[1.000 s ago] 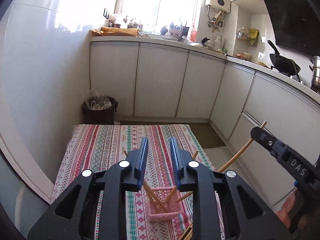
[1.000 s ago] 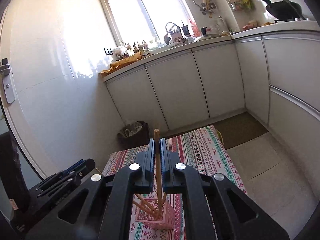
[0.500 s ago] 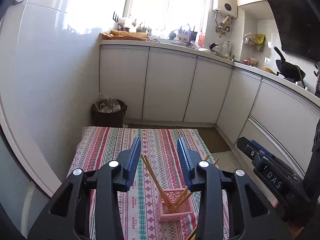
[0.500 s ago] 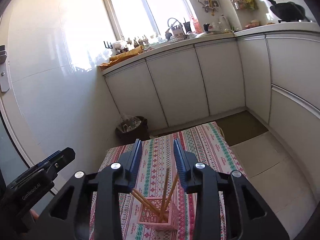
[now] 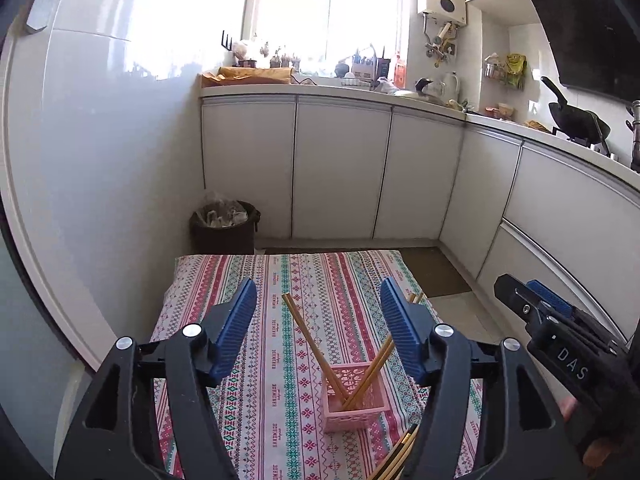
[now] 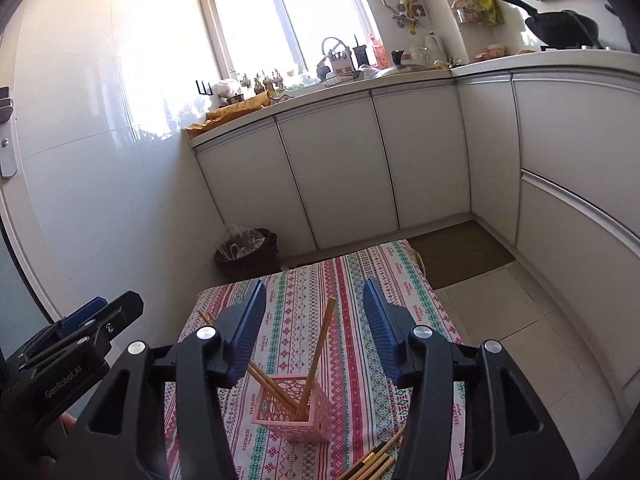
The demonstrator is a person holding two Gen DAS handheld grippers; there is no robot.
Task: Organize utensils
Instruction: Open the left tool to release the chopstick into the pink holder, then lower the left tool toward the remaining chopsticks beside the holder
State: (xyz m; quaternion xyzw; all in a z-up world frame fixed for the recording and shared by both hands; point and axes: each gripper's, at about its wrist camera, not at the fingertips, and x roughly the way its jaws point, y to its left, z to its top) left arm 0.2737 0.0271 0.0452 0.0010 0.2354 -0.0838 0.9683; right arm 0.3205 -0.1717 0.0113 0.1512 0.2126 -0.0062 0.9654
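Note:
A small pink lattice basket point(image 5: 354, 398) point(image 6: 296, 410) stands on the striped tablecloth point(image 5: 280, 280) point(image 6: 352, 280). Wooden chopsticks point(image 5: 308, 340) point(image 6: 318, 356) lean inside it, crossing each other. More chopsticks point(image 5: 394, 458) point(image 6: 370, 460) lie flat on the cloth near the front edge. My left gripper point(image 5: 318, 294) hovers above and behind the basket, its jaws opening, nothing pressed between the blue pads point(image 5: 236, 326). My right gripper point(image 6: 314, 294) also hangs over the basket, its jaws opening, clear of the chopstick below. Each gripper shows at the edge of the other's view.
White kitchen cabinets point(image 5: 340, 168) run along the back and right under a cluttered counter. A dark bin point(image 5: 224, 226) stands on the floor by the white wall at the table's far left. A brown mat point(image 6: 460, 248) lies on the tiled floor to the right.
Both grippers' jaws have spread apart. The right one was shut on an upright chopstick and has let it go; that chopstick now leans in the basket.

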